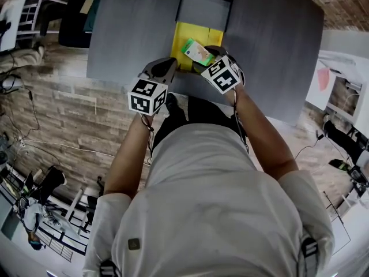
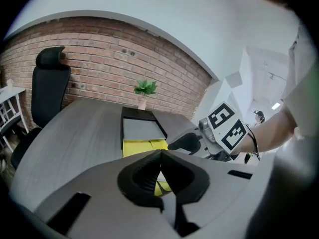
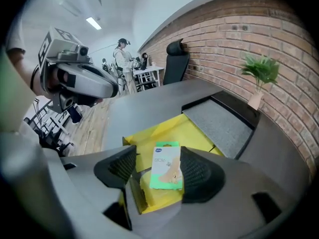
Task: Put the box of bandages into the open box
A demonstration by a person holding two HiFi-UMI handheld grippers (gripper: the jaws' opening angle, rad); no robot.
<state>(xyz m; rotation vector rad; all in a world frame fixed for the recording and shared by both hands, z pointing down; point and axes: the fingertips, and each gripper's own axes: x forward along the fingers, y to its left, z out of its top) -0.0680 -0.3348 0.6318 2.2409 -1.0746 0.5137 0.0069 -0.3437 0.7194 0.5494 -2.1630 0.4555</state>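
Left gripper hovered at the near left corner of the open box, which lay on the grey worktop; its fingers were together on nothing. Box of bandages sat tilted over the open box's near end, between the right gripper's fingers. These stood apart, one touching it, a gap at the other.

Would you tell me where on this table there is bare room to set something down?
The grey table is bare on both sides: left of the yellow box to its left edge, and right of it. The middle is crowded: the black tray behind the box, and at the near edge the left gripper, right gripper and bandage box.
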